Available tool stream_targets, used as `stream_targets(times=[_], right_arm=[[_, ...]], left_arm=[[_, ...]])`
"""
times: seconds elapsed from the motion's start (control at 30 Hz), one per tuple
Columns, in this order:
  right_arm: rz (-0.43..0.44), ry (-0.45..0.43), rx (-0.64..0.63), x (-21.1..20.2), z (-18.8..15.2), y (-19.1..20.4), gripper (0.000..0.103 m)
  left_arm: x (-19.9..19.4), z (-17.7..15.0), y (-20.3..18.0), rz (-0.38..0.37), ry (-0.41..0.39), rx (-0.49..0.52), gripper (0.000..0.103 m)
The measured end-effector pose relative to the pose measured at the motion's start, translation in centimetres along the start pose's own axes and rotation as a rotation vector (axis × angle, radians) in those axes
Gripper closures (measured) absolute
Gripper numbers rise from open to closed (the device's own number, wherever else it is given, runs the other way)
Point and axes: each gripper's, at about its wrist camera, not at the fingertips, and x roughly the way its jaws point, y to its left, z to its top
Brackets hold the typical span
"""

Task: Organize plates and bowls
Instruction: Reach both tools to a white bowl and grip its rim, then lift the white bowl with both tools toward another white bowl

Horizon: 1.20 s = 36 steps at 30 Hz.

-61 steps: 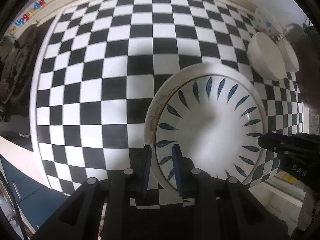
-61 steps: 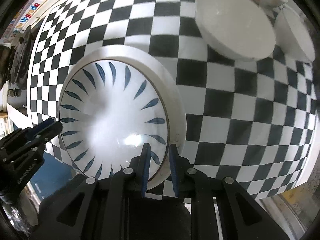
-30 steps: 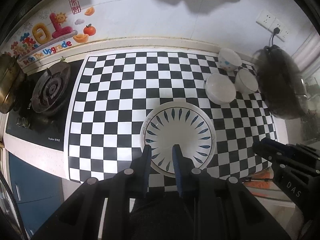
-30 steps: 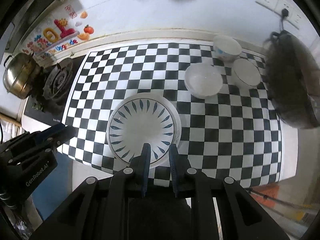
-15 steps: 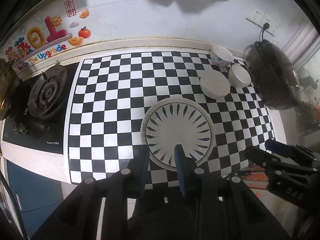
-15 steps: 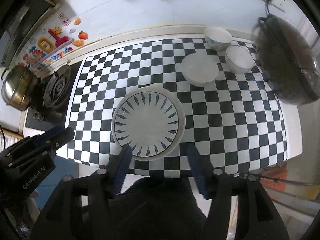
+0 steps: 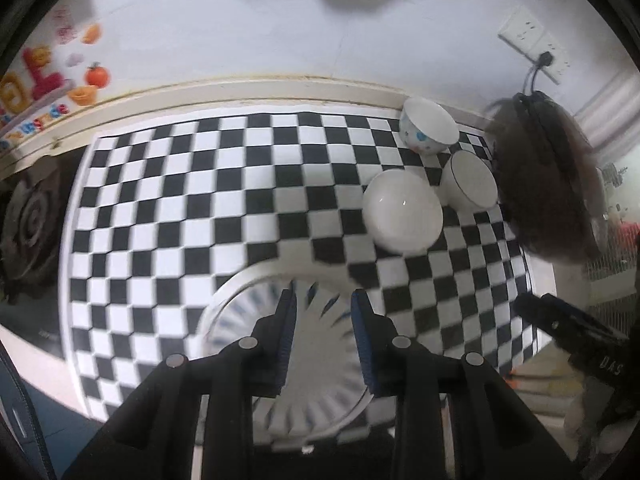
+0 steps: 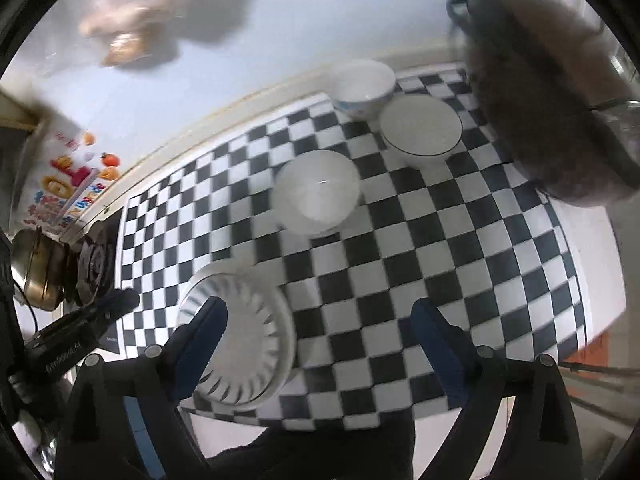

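Note:
A white plate with blue leaf marks (image 7: 320,344) lies stacked on a larger white plate near the front of the checkered counter; it also shows in the right wrist view (image 8: 240,336). Three bowls stand at the back right: a plain white bowl (image 7: 402,210) (image 8: 318,192), a dark-rimmed white bowl (image 7: 470,180) (image 8: 420,128) and a blue-patterned bowl (image 7: 428,130) (image 8: 364,88). My left gripper (image 7: 323,300) hovers above the plate, its fingers a narrow gap apart and empty. My right gripper (image 8: 320,312) is wide open and empty, above the counter right of the plate.
A dark wok (image 7: 548,184) sits at the counter's right end, close to the bowls. A gas burner (image 8: 94,268) and a brass kettle (image 8: 34,276) are at the left. A wall with stickers (image 7: 40,76) and a socket (image 7: 534,44) runs behind. The counter's front edge is below my grippers.
Both grippers let go of the plates and rose well above the counter. The right gripper opened wide and swung toward the bowls. The left gripper has dropped lower over the plate.

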Motion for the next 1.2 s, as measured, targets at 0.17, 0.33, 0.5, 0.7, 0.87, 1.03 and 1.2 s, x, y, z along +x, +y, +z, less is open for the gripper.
stream_targets(times=[0.17,0.33,0.5,0.7,0.87,1.03,1.2], right_arm=[[-0.059,0.083,-0.006,5.1,4.9,-2.8,0.008],[-0.017,0.167,-0.021,10.9,8.6,-3.9,0.008],[0.020,0.251,-0.037,16.3,10.9,-4.1,0.027],[0.027,0.302,-0.048,19.9,12.0,-3.7,0.063],[0.011,0.320,-0.065,21.0,11.9,-3.0,0.092],[0.017,0.320,-0.055,20.5,12.1,-3.3,0.093],[0.009,0.318,-0.096,18.8,11.2,-3.0,0.093]], left_arm=[[6.5,4.4,-2.2,-0.022,0.101,-0.022,0.077],[12.4,7.2,-3.0,-0.003,0.194,-0.055,0.077],[16.9,8.9,-2.6,-0.016,0.274,-0.105,0.077],[19.6,10.4,-3.7,-0.046,0.319,-0.070,0.078],[20.6,10.7,-5.1,0.000,0.313,-0.010,0.084],[20.4,10.2,-5.2,0.011,0.315,-0.008,0.087],[18.8,8.8,-6.0,0.008,0.305,-0.011,0.087]])
